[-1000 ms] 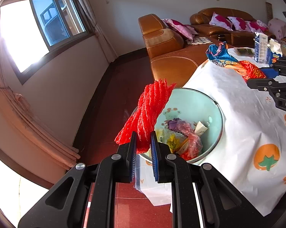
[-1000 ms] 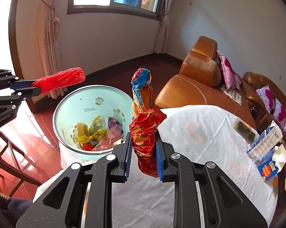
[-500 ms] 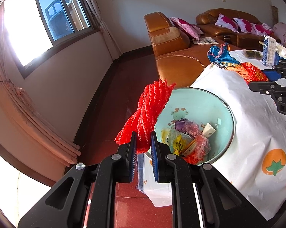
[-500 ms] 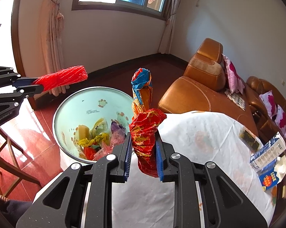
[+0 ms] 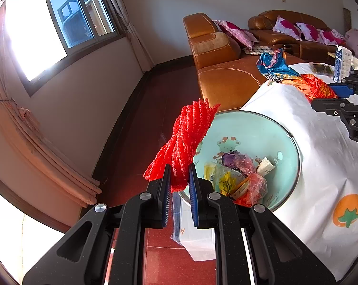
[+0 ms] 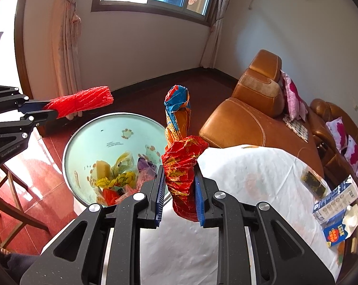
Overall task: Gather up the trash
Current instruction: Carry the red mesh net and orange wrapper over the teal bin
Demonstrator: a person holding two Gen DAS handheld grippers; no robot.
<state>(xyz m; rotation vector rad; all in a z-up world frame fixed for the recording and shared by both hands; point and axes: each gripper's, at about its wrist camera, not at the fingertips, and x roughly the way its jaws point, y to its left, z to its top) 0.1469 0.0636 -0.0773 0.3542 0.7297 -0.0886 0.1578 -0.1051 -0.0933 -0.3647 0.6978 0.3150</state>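
Protruding forward from between the pads of the left gripper [image 5: 179,184], a red mesh net [image 5: 186,140] is pinched at its near end, the jaws nearly closed on it; its free end reaches out above the near rim of the pale green trash bin [image 5: 262,128]. Clamped in the right gripper [image 6: 180,196], jaws slightly parted around its bulk, a crumpled red-and-orange wrapper [image 6: 182,166] rises past the fingertips to a blue twisted tip. Beyond and left of those fingers stands the bin, holding coloured wrappers [image 6: 117,178]. Under and right of them lies a white tablecloth [image 6: 250,178], with milk cartons [image 6: 336,204] at the far right.
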